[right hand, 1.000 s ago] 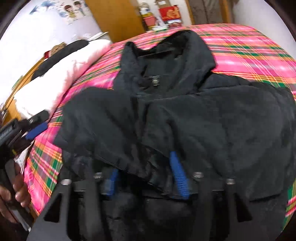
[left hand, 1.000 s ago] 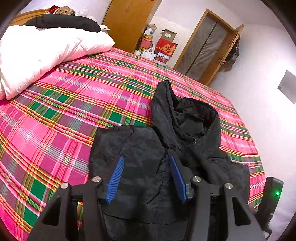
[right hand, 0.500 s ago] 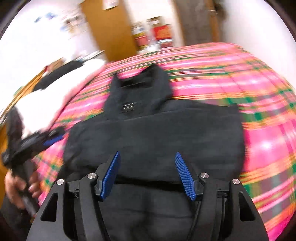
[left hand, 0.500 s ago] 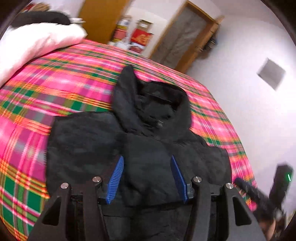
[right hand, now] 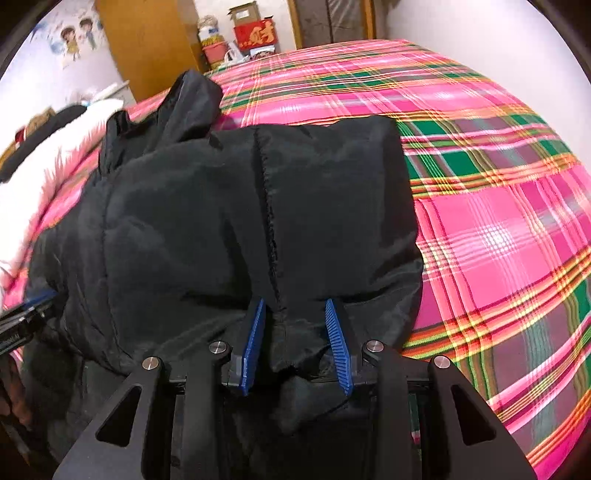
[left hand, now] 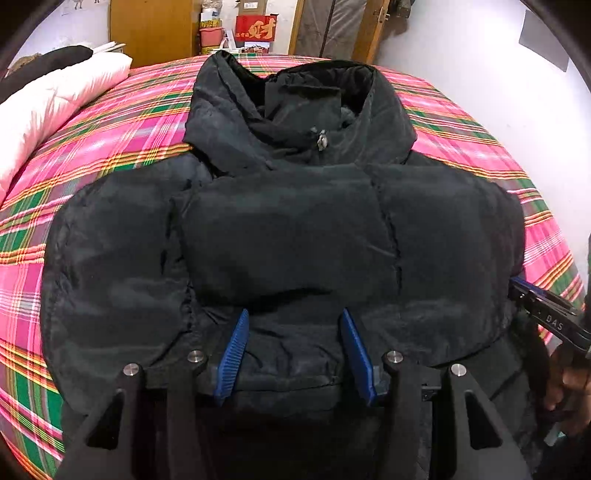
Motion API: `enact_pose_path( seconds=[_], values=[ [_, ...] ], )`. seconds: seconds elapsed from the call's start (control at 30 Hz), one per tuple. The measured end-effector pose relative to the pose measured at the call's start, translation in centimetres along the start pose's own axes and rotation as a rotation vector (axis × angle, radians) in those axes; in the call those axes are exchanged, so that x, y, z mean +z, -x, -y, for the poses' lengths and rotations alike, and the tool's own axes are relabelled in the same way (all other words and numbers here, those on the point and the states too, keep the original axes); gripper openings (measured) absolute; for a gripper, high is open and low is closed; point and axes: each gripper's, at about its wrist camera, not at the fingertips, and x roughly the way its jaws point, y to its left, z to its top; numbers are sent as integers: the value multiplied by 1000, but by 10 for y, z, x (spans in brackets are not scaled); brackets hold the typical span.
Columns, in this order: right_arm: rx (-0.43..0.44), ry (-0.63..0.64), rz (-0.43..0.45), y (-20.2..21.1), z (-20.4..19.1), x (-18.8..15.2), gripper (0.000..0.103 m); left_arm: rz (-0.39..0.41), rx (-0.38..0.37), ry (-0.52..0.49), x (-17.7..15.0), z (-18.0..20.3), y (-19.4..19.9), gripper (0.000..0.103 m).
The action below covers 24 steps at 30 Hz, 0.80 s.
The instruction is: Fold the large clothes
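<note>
A black hooded puffer jacket point(left hand: 280, 229) lies front up on the plaid bed, both sleeves folded across its chest, hood towards the far end. My left gripper point(left hand: 293, 314) is open over the jacket's lower middle, with fabric between its blue fingers point(left hand: 232, 350). In the right wrist view the jacket point(right hand: 229, 206) fills the left half. My right gripper point(right hand: 295, 302) is at the jacket's right side, part closed, with a bunch of the fabric between its fingers point(right hand: 338, 343). It also shows at the right edge of the left wrist view point(left hand: 546, 314).
The pink and green plaid bedspread point(right hand: 498, 229) extends to the right of the jacket. A white pillow point(left hand: 48, 110) with a dark garment lies at the far left. A wooden wardrobe point(left hand: 151, 26), boxes and a door stand beyond the bed.
Both grippers have moved to the jacket's near hem. The left now faces the jacket squarely. The right has narrowed around a bunch of fabric at the right side.
</note>
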Motion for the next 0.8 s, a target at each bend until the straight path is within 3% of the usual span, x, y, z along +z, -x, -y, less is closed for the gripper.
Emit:
enact_pose_path(
  seconds=[0.13, 0.33, 0.47, 0.6, 0.8],
  values=[
    [0, 5, -32, 12, 2, 10, 35, -4, -14, 32, 4, -6, -3, 55],
    [30, 20, 103, 49, -3, 45, 35, 4, -56, 90, 10, -19, 16, 54],
    [29, 70, 65, 15, -24, 75, 35, -5, -38, 93, 10, -26, 12, 54],
    [5, 75, -36, -35, -34, 72, 35, -20, -45, 107, 11, -30, 2, 54],
    [0, 71, -45, -36, -32, 67, 35, -26, -47, 114, 15, -31, 3, 54]
  ],
)
